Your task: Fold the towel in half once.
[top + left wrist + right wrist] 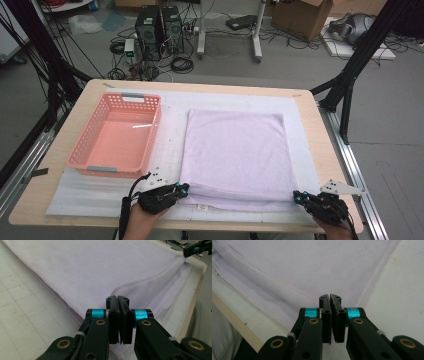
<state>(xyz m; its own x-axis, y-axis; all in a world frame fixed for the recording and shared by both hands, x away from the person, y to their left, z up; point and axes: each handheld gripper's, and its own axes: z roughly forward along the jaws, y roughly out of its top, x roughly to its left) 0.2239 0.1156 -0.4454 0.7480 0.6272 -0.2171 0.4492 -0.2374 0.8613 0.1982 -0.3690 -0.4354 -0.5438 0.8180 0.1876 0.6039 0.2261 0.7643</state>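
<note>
Lilac towel (pixel 235 157) folded flat on worktop (pixel 320 145) beside pink basket (pixel 116 135) from above, its near corners under left hand-held gripper (pixel 184 189) and right hand-held gripper (pixel 298 197); left gripper view, clenched on hem corner; right gripper view, clenched on stitched corner.

Left tongs (pixel 181 190) and right tongs (pixel 298 196) low at the near edge, jaws pressed together, pointing forward.

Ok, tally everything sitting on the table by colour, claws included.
Lilac: 1, folded terry cloth towel
Pink: 1, perforated plastic basket
White: 1, gridded foam mat
Black: 2, left claw and right claw
Total: 5
</note>
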